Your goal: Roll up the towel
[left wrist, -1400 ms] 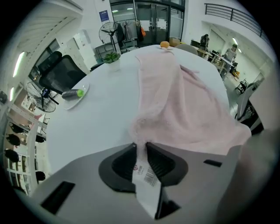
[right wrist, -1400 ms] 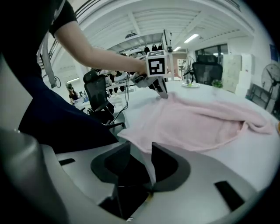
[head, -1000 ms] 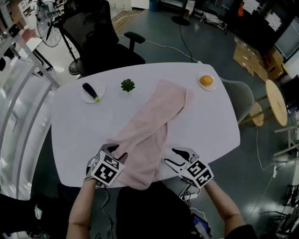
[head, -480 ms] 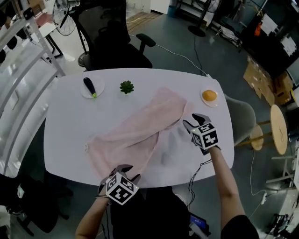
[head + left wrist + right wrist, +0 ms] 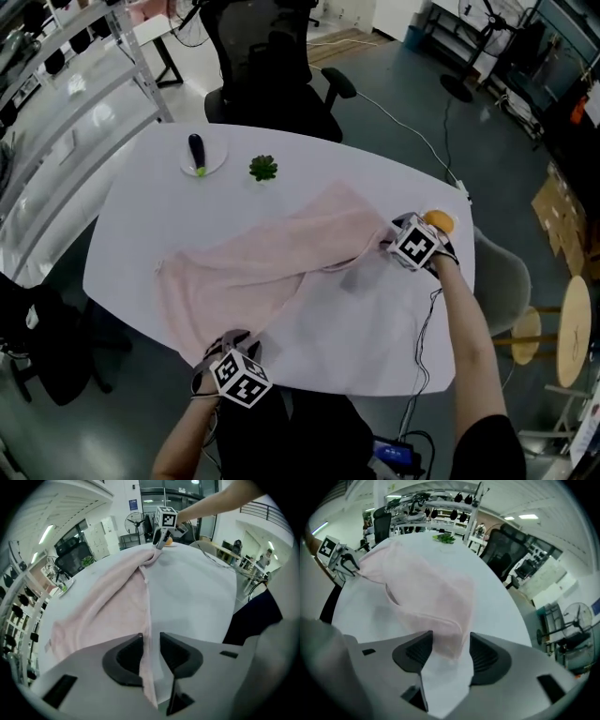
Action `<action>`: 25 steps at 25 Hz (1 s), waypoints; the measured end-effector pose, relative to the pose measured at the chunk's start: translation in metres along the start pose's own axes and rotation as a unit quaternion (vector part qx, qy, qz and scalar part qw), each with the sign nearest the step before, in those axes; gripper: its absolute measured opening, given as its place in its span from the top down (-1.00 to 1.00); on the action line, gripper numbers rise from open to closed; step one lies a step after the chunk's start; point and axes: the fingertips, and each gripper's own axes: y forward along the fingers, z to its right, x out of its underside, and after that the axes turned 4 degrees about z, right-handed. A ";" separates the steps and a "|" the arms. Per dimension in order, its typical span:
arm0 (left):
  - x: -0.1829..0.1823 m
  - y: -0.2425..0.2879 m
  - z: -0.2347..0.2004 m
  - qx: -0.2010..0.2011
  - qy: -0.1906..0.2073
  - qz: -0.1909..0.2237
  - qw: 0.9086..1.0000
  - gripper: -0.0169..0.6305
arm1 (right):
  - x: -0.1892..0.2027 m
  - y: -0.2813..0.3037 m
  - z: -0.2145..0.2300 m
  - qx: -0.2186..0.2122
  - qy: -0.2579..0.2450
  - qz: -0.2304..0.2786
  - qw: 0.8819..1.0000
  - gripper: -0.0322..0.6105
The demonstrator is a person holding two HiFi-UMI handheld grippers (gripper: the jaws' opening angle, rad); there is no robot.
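Two ends of the towel [image 5: 253, 281] sit between parted jaws: left gripper [image 5: 231, 342], bottom, just closing; right gripper [image 5: 388, 240], centre right, just opening. Next, probably: pinch, straighten, roll.

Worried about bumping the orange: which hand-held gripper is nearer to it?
Right. The right hand-held gripper sits just beside the orange, jaws just opening around the towel; the left hand-held gripper is across the table at its near edge, jaws just closing around towel.

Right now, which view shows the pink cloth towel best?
The head view: the pink cloth towel lies nearly whole, diagonal across the white table. Each gripper view shows it foreshortened, stretching away from between its own jaws.
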 end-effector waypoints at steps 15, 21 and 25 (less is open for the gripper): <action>0.001 -0.019 0.002 0.019 0.134 -0.001 0.991 0.87 | 0.042 -0.064 0.022 0.048 -0.189 0.080 0.978 0.84; 0.004 -0.011 0.033 0.068 0.168 -0.010 0.983 0.87 | 0.077 -0.039 0.014 0.078 -0.262 0.040 0.961 0.83; 0.010 -0.006 0.044 0.090 0.165 -0.025 0.982 0.80 | 0.105 -0.023 0.008 0.081 -0.269 -0.008 0.960 0.60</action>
